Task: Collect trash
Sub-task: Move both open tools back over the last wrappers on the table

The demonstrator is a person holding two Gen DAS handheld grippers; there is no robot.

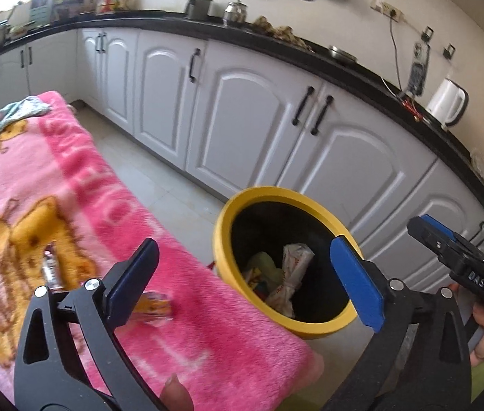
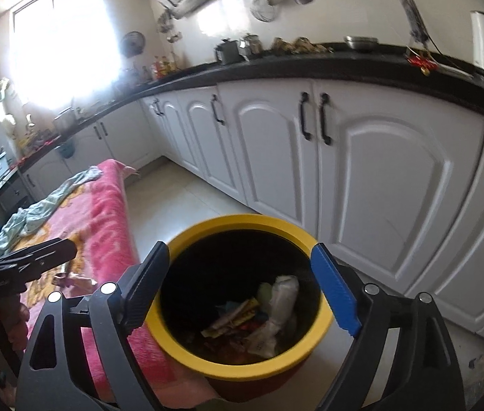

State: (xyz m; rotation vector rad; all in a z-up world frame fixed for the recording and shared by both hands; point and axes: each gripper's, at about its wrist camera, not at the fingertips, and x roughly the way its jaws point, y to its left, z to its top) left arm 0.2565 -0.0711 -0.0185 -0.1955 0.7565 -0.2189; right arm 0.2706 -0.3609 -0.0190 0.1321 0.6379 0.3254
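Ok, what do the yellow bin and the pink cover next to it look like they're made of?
Yellow bin: probably moulded plastic, with a smooth, evenly coloured matte rim and black inside. Pink cover: soft fleece-like blanket fabric, fuzzy pile with printed cartoon pattern.

The round yellow-rimmed bin (image 2: 242,370) stands on the pale tiled floor (image 1: 160,185), touching the edge of the pink fleece blanket (image 1: 207,308); its black mouth is unobstructed from above, with crumpled wrappers (image 2: 259,322) only at the bottom. Between blanket and the white arched cabinet doors (image 1: 249,116) runs a bare strip of floor. The right tongs (image 2: 242,291) hang spread above the bin mouth
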